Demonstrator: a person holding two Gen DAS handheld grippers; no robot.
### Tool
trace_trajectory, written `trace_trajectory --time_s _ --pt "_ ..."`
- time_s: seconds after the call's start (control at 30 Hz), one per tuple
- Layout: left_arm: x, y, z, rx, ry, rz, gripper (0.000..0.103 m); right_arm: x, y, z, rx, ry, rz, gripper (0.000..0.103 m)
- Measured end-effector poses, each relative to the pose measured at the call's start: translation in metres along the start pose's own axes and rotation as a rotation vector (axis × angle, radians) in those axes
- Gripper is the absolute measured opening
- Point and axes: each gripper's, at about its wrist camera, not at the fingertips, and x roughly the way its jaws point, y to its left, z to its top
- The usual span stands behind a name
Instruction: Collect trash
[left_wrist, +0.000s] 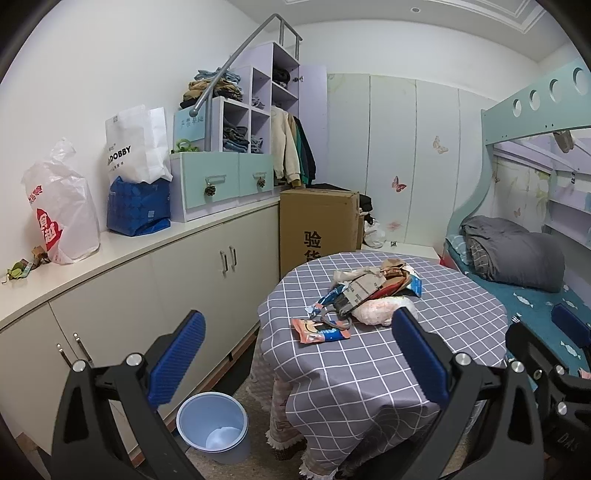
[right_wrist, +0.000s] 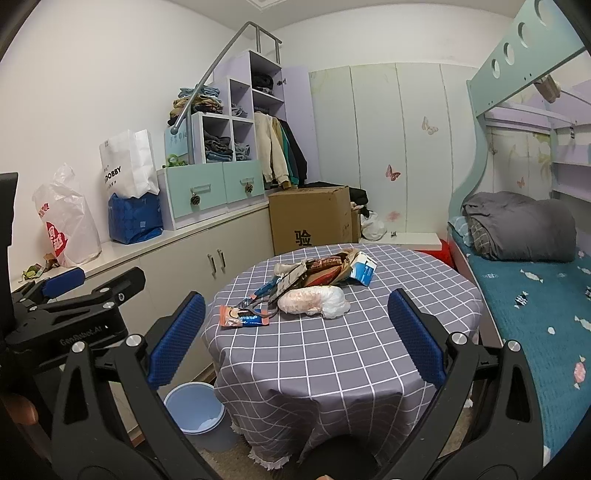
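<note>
- Trash (right_wrist: 310, 284) lies in a loose pile on the round table (right_wrist: 343, 354), which is covered by a grey cloth with a white grid; the pile sits toward the far middle of the top.
- In the pile: an orange snack wrapper (right_wrist: 242, 316) nearest the front, a crumpled clear plastic bag (right_wrist: 314, 301) beside it, torn brown cardboard (right_wrist: 321, 267) behind, and a small blue-and-white carton (right_wrist: 364, 271) at the far right.
- A light blue waste bin (left_wrist: 213, 421) stands on the floor at the table's left foot, just beside the low white cabinets (left_wrist: 184, 273); something pale lies at its bottom.
- The left gripper (left_wrist: 295, 354) is spread wide and holds nothing; it hangs short of the table's near edge.
- The right gripper (right_wrist: 291, 339) is likewise released and empty, above the near side of the cloth.
- Nothing stands between the grippers and the pile; the bunk bed (right_wrist: 535, 288) crowds the table's right side.
- A cardboard box (left_wrist: 317, 225) behind the table bears large black Chinese characters.
- On the cabinet top, a white paper bag (left_wrist: 135, 147) shows the letters "DOBBY", its beginning hidden.
- A clear plastic bag (left_wrist: 62, 218) carries red print, too blurred to read.
</note>
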Motion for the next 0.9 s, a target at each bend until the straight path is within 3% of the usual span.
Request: trace_trajectory --time_s 0.63,0.9 --pt "0.035 0.026 -0.017 -0.026 0.074 0.054 0.099 0.036 -0.005 -0.013 0.021 0.080 0.012 0.097" --pt "0.081 0.044 -0.035 -0.067 0.173 0.013 0.099 0.092 -0.001 -0.026 0.006 0.165 0.040 0.097"
